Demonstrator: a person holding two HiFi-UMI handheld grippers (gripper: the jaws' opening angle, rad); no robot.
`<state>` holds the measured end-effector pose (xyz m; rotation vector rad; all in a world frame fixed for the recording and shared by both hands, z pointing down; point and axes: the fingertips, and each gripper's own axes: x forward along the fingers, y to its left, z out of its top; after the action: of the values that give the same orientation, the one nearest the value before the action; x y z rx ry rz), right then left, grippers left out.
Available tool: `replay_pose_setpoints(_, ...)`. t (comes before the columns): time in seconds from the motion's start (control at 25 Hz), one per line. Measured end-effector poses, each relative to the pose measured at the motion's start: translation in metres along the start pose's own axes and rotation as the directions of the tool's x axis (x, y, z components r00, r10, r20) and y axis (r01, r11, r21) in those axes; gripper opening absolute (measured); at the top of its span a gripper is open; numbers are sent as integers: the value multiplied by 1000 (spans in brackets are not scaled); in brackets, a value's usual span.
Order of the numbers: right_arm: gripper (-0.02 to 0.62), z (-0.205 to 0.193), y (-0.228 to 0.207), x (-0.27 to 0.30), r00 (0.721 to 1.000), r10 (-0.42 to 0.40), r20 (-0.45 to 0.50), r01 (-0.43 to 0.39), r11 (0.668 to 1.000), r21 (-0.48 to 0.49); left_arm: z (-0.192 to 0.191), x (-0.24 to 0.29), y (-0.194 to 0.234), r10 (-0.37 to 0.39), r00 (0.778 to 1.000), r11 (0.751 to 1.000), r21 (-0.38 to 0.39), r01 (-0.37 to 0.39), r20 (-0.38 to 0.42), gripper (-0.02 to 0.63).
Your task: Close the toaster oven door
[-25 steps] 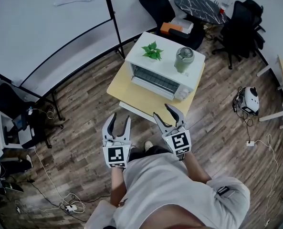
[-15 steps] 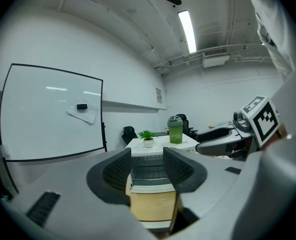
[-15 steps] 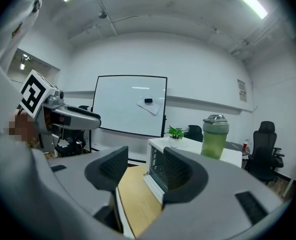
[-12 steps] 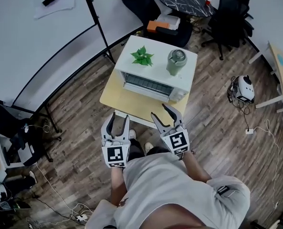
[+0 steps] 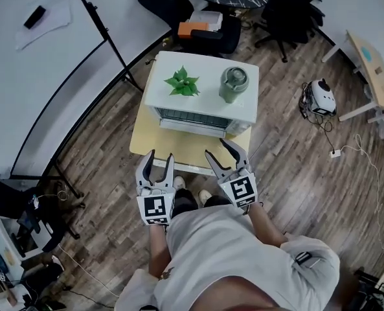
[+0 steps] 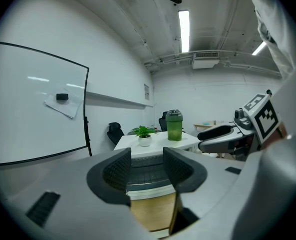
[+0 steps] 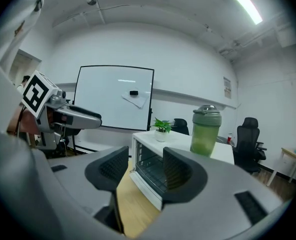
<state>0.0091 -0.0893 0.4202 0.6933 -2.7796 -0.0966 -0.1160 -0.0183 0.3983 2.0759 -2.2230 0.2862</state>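
A white toaster oven (image 5: 201, 99) stands on a small yellow table (image 5: 179, 144), with a potted plant (image 5: 182, 83) and a green bottle (image 5: 232, 84) on its top. Its front (image 5: 192, 116) faces me; the rack shows in the right gripper view at the oven (image 7: 150, 169), and I cannot tell how the door stands. My left gripper (image 5: 160, 157) hangs open and empty at the table's near edge. My right gripper (image 5: 216, 148) is also open, its jaws just closing a little with nothing between them. Both point at the oven (image 6: 148, 171).
A whiteboard on a black stand (image 5: 36, 76) fills the left. Black office chairs (image 5: 289, 5) and an orange box (image 5: 193, 28) are behind the table. A white device (image 5: 320, 98) with cables lies on the wooden floor at the right, near a desk (image 5: 370, 60).
The person has stepped closer: the table and oven sit nearer and more square-on. Both grippers have moved forward to the table's front edge. The right jaws look slightly narrower.
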Motion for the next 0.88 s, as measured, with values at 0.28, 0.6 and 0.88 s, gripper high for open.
replay_pose_setpoints(0.28, 213, -10, -2, 18, 994, -98, -52, 99, 995, 23, -10, 29, 17, -119, 993, 993, 7, 119, -15, 195)
replay_pose_setpoints(0.6, 215, -35, -3, 30, 967, -212, -140, 221, 974, 51, -32, 58, 27, -258, 965, 966, 9, 259, -52, 196)
replay_pose_setpoints(0.88, 216, -80, -1, 26, 925, -283, -254, 315, 944, 95, -70, 72, 28, -344, 932, 939, -9, 345, -114, 199)
